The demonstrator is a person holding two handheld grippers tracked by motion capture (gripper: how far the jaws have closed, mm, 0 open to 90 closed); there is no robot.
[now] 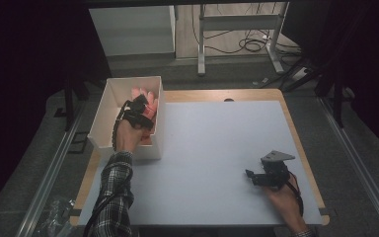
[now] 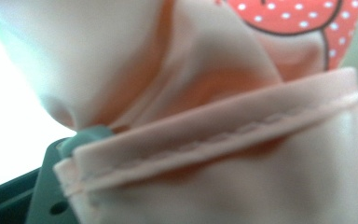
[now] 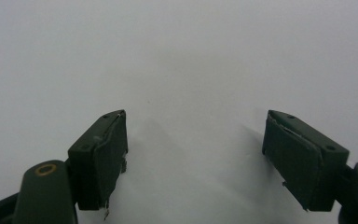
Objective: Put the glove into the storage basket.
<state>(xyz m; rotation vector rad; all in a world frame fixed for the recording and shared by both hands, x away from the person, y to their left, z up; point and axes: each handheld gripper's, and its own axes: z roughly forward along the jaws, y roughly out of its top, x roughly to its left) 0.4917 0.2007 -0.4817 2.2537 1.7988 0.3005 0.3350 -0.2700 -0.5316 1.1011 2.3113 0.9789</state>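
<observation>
holding soft pale-pink cloth with stitched hem and coral polka-dot print (image 2: pixel 242 140), left gripper (image 1: pixel 139 112) sits inside white open-top cardboard box (image 1: pixel 103 106) at table's left edge. cloth bunched right against jaws; can't tell how far they're closed. right gripper (image 3: pixel 193 158) spread wide, nothing in it, over bare pale-grey table mat (image 1: pixel 212 148), plenty room around.

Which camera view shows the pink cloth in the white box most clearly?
The left gripper view: the pink cloth is seen close up, with its stitched hem and a red dotted print. In the high view it is a small pink patch in the white box, behind the left claw.
</observation>
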